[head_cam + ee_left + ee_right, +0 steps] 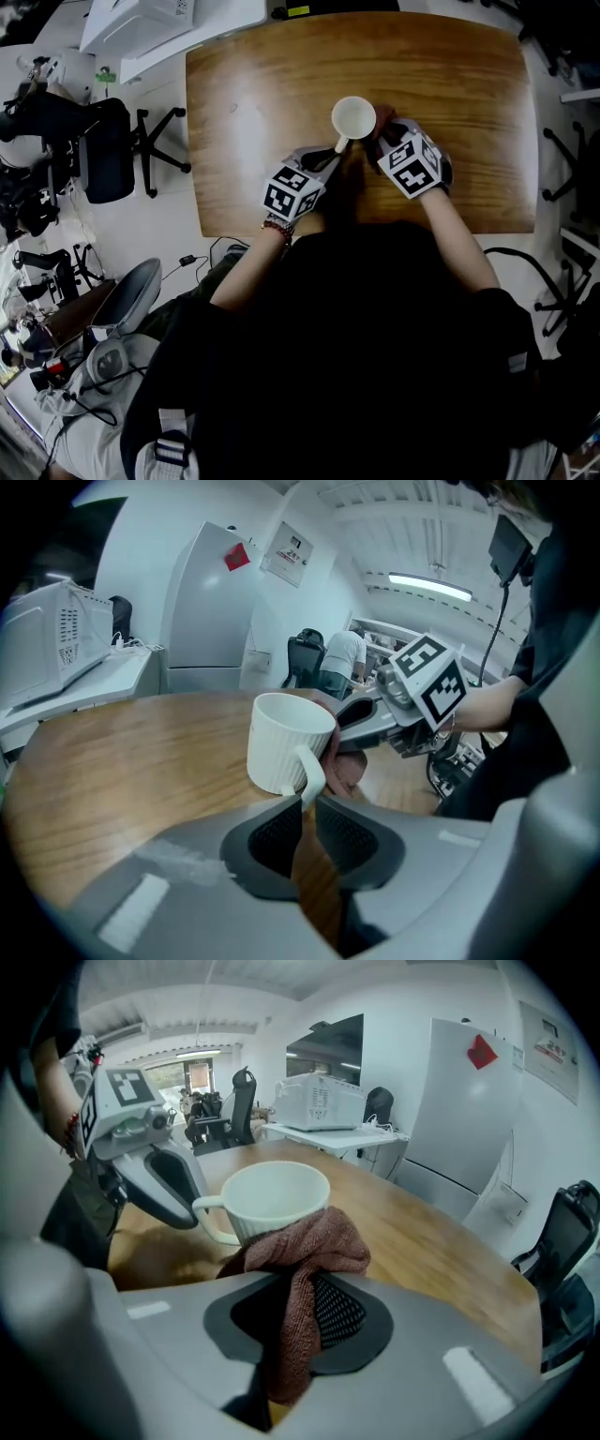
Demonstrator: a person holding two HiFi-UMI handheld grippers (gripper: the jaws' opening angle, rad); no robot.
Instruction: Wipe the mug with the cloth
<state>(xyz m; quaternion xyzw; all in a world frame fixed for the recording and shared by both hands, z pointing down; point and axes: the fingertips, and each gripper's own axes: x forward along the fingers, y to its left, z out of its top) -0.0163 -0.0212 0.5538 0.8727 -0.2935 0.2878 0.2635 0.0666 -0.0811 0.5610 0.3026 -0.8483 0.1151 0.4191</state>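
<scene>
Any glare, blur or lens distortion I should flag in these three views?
Head view: table edges bow from the wide lens, with a pale sheen at its left; the person's dark torso fills the lower half. Left gripper view: black corners, ceiling light blown out, mug sharp. Right gripper view: black corners, cloth crisp.

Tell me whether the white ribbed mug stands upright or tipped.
Upright: the white ribbed mug has its mouth facing up and base down on the brown wooden table.

On the table — mug, cloth against it
</scene>
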